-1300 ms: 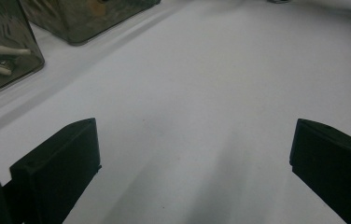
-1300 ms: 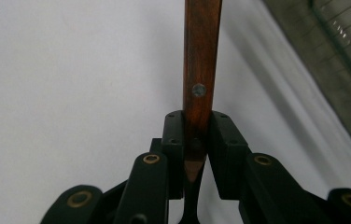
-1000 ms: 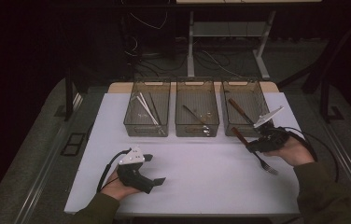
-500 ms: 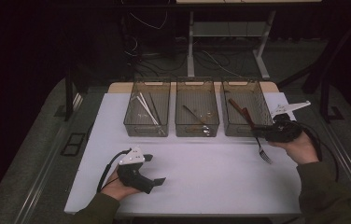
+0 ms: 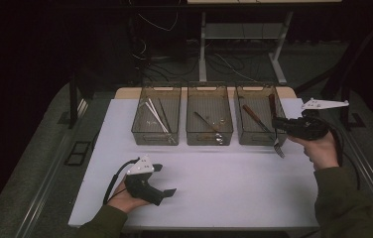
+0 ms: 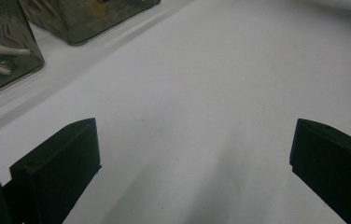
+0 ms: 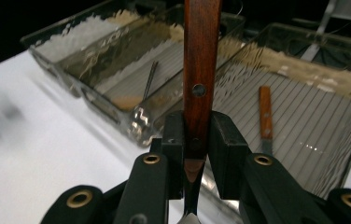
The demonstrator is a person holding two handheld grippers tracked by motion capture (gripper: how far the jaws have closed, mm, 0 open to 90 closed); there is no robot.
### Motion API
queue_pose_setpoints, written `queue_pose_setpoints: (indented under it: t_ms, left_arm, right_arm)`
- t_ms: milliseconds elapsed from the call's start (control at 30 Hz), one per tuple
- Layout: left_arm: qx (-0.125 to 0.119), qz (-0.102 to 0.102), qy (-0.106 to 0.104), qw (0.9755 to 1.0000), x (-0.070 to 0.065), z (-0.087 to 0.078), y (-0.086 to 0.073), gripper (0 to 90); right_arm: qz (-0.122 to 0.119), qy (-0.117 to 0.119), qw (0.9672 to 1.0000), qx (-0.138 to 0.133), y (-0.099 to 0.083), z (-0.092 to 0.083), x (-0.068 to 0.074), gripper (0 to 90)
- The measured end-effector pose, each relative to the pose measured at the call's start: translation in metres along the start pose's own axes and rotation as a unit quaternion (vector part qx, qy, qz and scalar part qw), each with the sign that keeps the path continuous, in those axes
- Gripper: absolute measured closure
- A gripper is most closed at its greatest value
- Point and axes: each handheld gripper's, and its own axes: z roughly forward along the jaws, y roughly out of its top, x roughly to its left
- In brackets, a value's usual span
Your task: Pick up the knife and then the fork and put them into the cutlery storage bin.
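Your right gripper (image 5: 279,124) pinching the wooden-handled fork (image 5: 276,130), lifted up off the table (image 5: 224,183) since a second ago, now hanging tines-down by the right bin (image 5: 254,139), your left gripper (image 5: 162,193) same spot, jaws spread wide.

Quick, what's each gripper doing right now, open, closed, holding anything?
Left gripper: open, holding nothing, low over the table.
Right gripper: closed on the wooden handle of a fork.
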Motion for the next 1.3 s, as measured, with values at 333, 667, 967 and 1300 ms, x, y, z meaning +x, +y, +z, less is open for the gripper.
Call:
queue_pose_setpoints:
  t_ms: [333,667,967,1300]
  left_arm:
    - [-0.003,-0.003,-0.003,1.0,0.0,0.0,0.0,0.2]
    - [-0.006,-0.004,-0.003,1.0,0.0,0.0,0.0,0.2]
    - [-0.005,0.0,-0.004,1.0,0.0,-0.001,0.0,0.2]
    - [-0.006,0.001,-0.005,1.0,-0.001,-0.001,0.001,0.2]
  right_arm:
    - [0.023,-0.027,0.9981,-0.05,0.023,0.003,-0.015,77.1]
    - [0.034,-0.077,0.9944,-0.065,0.045,0.024,-0.029,77.1]
    - [0.047,-0.102,0.9922,-0.053,0.051,0.051,-0.034,77.1]
    - [0.047,-0.116,0.9921,-0.004,0.041,0.08,-0.039,77.1]
